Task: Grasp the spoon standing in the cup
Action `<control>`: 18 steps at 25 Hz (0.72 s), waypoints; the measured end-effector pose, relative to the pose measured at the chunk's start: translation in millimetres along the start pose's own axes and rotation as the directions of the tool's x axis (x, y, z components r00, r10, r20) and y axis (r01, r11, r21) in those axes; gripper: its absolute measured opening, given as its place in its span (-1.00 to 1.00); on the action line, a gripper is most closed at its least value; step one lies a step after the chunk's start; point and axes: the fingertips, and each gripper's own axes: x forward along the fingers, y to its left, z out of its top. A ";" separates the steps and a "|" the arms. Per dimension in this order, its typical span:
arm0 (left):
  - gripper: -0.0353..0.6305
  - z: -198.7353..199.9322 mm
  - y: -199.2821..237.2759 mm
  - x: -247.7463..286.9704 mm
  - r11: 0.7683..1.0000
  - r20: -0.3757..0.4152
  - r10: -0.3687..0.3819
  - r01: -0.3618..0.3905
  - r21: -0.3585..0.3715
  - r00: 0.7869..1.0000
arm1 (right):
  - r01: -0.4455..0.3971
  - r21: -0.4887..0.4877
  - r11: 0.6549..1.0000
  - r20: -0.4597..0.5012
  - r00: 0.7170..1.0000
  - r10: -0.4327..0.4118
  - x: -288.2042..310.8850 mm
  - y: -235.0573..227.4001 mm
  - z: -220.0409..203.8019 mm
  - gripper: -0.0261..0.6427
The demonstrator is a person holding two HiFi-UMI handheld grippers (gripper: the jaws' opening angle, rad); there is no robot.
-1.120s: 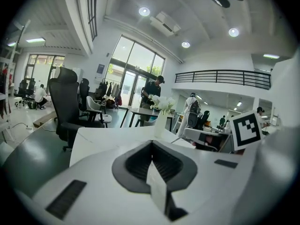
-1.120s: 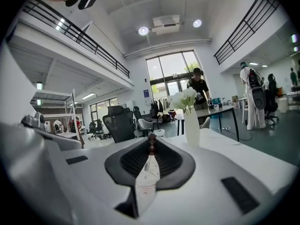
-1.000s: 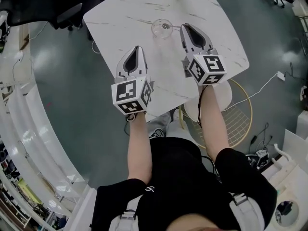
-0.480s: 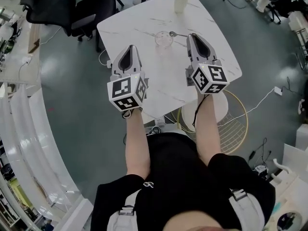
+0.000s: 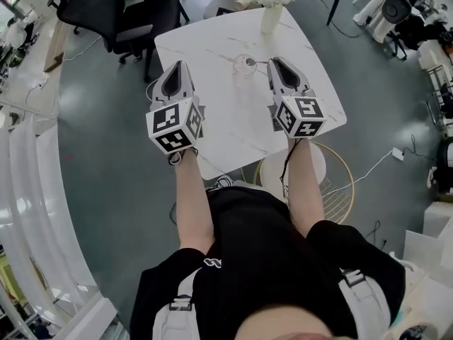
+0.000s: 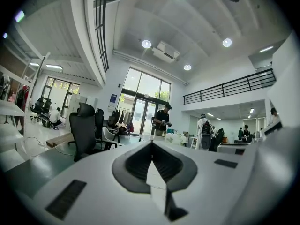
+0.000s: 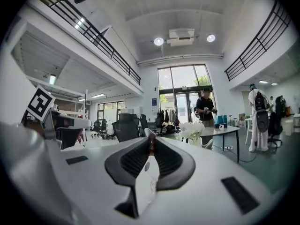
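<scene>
1. My right tongs (image 7: 151,143) are drawn narrow, their dark ribbed inner faces nearly meeting. A thin dark sliver sits pinched at the very tips. I take it for the end of the spoon (image 5: 259,62) handle.
2. My left tongs (image 6: 151,143) are closed tip to tip with nothing in them. They hover over the near-left part of the table (image 5: 205,41), well apart from the cup (image 5: 244,65).
3. The spoon stands in the cup with its bowl down inside. Its handle leans over the rim toward my right tips.
4. My hold is only at the handle's end, so the slim shaft could pivot or slip. I'd hold the squeeze even and draw the spoon out along its own lean, not sideways. That way the bowl won't lever against the wall and tip the cup.
5. The spoon looks like thin bright metal, hard and slick. The cup is clear glass, round and smooth-walled, and probably light. Nothing steadies it.
6. The table is a white marble-look slab with grey veins. It looks polished, so the cup may slide if nudged.
7. Beyond the cup, near the far edge, stands a pale vase (image 5: 270,16) of white flowers, clear of my path.
</scene>
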 end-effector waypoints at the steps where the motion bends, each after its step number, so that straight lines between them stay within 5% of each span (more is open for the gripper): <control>1: -0.85 -0.9 3.1 -3.1 1.000 -0.002 0.006 -0.006 -0.004 1.000 | 0.001 -0.001 1.000 -0.005 1.000 -0.001 -2.1 0.9 -0.5 -0.79; 18: -0.85 -12.6 -16.4 -8.0 0.998 -0.036 -0.063 0.063 0.001 0.997 | 0.041 -0.025 0.999 -0.018 0.999 -0.041 -21.0 4.2 0.8 -0.79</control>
